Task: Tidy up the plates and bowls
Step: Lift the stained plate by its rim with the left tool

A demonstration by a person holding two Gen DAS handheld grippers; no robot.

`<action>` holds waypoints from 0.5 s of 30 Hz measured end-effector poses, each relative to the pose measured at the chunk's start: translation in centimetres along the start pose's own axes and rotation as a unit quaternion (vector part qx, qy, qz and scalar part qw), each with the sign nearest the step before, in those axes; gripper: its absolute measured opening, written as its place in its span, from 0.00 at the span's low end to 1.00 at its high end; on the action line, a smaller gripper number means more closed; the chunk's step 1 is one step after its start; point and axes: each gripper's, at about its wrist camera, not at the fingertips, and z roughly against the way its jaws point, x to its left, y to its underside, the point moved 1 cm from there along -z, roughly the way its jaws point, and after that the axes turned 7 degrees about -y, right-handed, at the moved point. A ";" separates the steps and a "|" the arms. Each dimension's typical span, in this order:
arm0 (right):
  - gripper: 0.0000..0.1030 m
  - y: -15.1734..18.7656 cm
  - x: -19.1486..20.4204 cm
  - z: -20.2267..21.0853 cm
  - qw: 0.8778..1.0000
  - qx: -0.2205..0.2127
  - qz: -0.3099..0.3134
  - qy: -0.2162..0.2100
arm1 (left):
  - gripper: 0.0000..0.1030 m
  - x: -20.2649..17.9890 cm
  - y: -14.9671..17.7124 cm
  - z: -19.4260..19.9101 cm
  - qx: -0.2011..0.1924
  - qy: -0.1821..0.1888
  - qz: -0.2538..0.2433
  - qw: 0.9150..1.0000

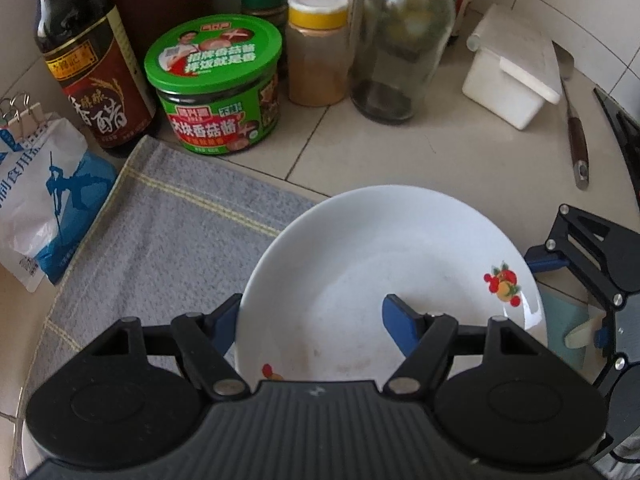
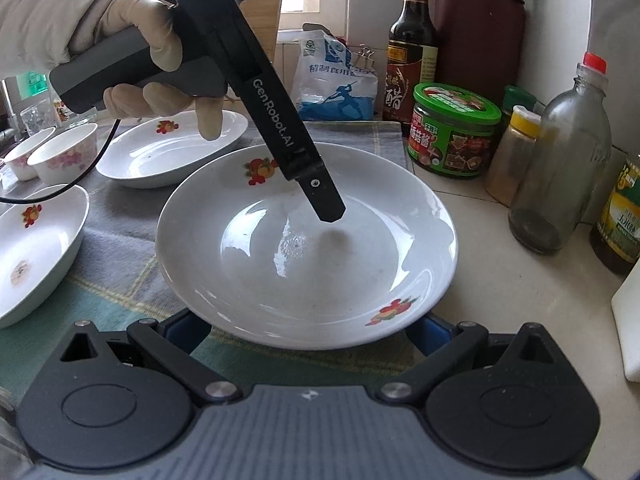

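Plate (image 2: 308, 248) amid jars (image 2: 454, 136), bottles (image 2: 560, 160).

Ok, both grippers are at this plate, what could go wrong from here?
1. The left gripper straddles the rim of the plate with jaws wide open; closing on that glossy slope, it may slip.
2. The right gripper, also open, sits low at the near rim; pushing in could tip or shove the plate.
3. The glass bottle and jar stand close beyond the plate; a shoved plate could knock them.
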 end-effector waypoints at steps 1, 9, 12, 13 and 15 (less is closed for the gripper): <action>1.00 0.0 0.0 -0.1 1.000 0.001 0.000 0.000 | 0.71 0.0 0.0 -0.1 0.000 -0.001 0.001 1.000; 1.00 -0.1 0.1 -0.3 1.000 0.008 0.004 0.005 | 0.71 0.0 0.2 -0.6 0.002 0.000 0.001 1.000; 1.00 -0.1 0.2 -0.5 1.000 0.010 0.008 0.008 | 0.71 0.0 0.2 -0.8 0.003 0.000 0.002 1.000; 1.00 -0.1 0.2 -0.5 1.000 0.010 0.008 0.008 | 0.71 0.0 0.2 -0.9 0.004 -0.001 0.002 1.000; 1.00 -0.1 0.3 -0.4 1.000 0.010 0.007 0.008 | 0.71 0.0 0.2 -0.9 0.002 -0.001 0.002 1.000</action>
